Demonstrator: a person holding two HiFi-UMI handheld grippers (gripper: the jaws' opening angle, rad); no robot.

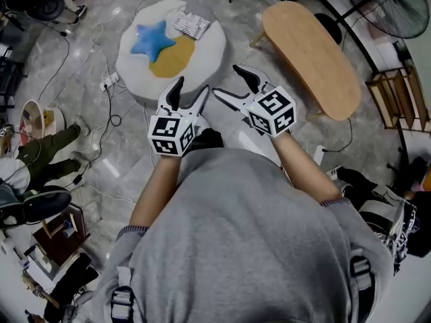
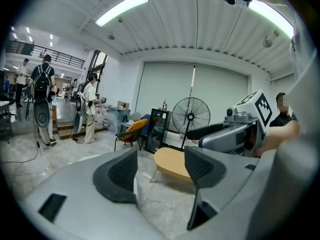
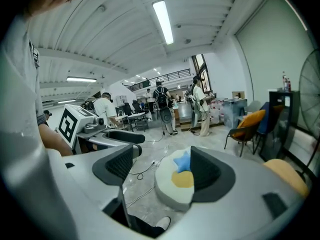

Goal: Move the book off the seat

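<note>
Person [image 1: 256, 247] in a grey top stands on the grey marbled floor [image 1: 232, 19], arms out front, a gripper in each hand. Both are held up in the air, short of the seat [image 1: 205, 62].

L gripper [image 1: 190, 89]: jaws apart, nothing btwn them. Thru the gap its own view shows only floor and, further back, the wooden table [image 2: 172, 164] w/ a standing fan [image 2: 190, 115] behind it.

R gripper [image 1: 230, 81]: jaws also spread, empty. The seat shows thru its gap some way off, not touched.

The two grippers sit close side by side w/ marker cubes facing up, L one aimed toward the table, R one toward the seat.

Seat is a round white pouf on the floor. Book [image 1: 191, 24] lies flat at the seat's far-right edge. It has a pale cover w/ print too small to read.

Blue star cushion [image 1: 153, 39] sits on the seat's left half, overlapping a round yellow patch [image 1: 176, 58] at approx the centre. Book is apart from the star & just beyond the patch's far edge. Neither gripper is near the book.

Wooden table stands to the R of the seat, a strip of floor btwn them. Cables [image 1: 101, 93] trail on the floor by the seat's left edge.
</note>
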